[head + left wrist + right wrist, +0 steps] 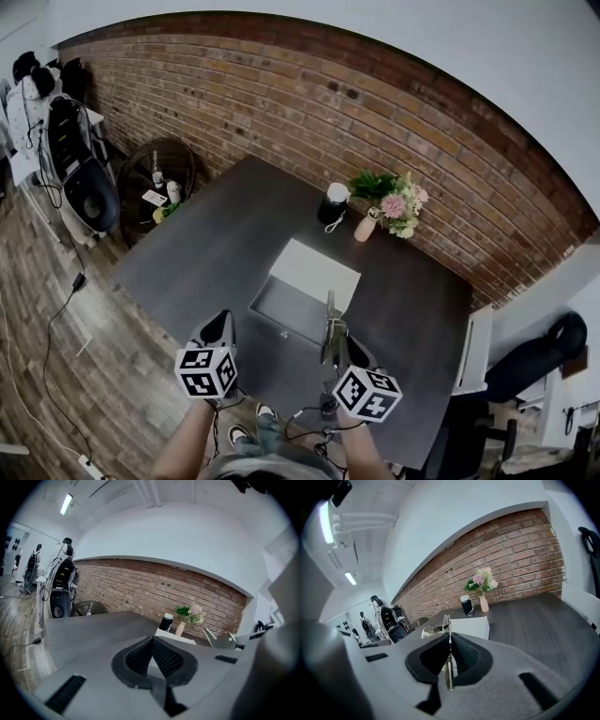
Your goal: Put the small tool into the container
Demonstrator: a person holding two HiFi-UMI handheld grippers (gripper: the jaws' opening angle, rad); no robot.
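Observation:
A thin metal tool (330,317) stands upright between the jaws of my right gripper (334,343), which is shut on it over the table's near side. In the right gripper view the tool (446,623) sticks up past the right gripper (450,638), with the white container (471,626) just beyond. The container (314,272) is an open box with a grey inside, lying mid-table right ahead of the tool tip. My left gripper (223,323) hovers to the container's left, shut and holding nothing. From the left gripper (152,640) the container (178,638) shows only as a white edge.
A black cup with a white lid (333,203), a pink vase (365,228) and flowers (394,197) stand at the table's far edge by the brick wall. A round wicker stand (155,178) and an exercise machine (80,164) are at left, a white chair (473,352) at right.

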